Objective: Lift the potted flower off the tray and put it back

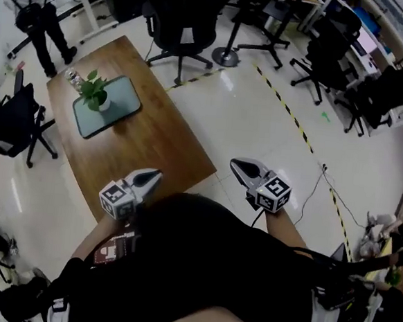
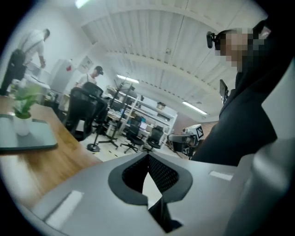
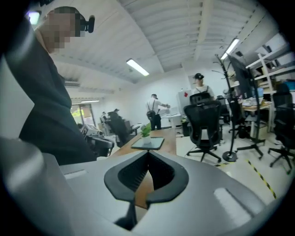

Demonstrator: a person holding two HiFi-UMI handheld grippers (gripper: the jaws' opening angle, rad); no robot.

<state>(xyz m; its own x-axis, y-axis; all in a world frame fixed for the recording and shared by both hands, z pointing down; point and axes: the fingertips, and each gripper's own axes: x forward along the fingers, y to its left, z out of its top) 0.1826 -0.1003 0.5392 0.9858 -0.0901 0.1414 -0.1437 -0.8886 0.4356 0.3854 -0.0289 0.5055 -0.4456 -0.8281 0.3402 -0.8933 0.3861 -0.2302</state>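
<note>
Office floor [image 1: 261, 113], pale and glossy, with black swivel chairs [image 1: 181, 16] at the far side and a yellow-black tape line [image 1: 294, 126] running past.

Left tongs [image 1: 153, 177]: pressed together, nothing between them. Right tongs [image 1: 237, 165]: same, closed and empty. Both sit close in front of the person's torso. The left is over the near edge of the brown wooden desk [image 1: 147, 145], the right over bare floor just off its corner.

The small green potted flower in a white pot [image 1: 94, 91] stands upright on the flat grey-green rectangular tray [image 1: 126, 99], toward the tray's left end. That's at the far end of the desk, well apart from both tongs. Reads as the approach; lift not yet started.

How I'd run it:
- Spread the working tongs before reaching the pot, not at it.
- Come in low and level and take the white pot by its wall, not the leaves. The stems would likely flex and give no hold.
- The pot looks light and top-heavy, so squeeze gently, lift straight up and keep it upright.
- Set it down flat on a bare part of the tray and release only once it's seated.
- The spare tongs could pin the tray rim if it skates on the smooth wood.
</note>
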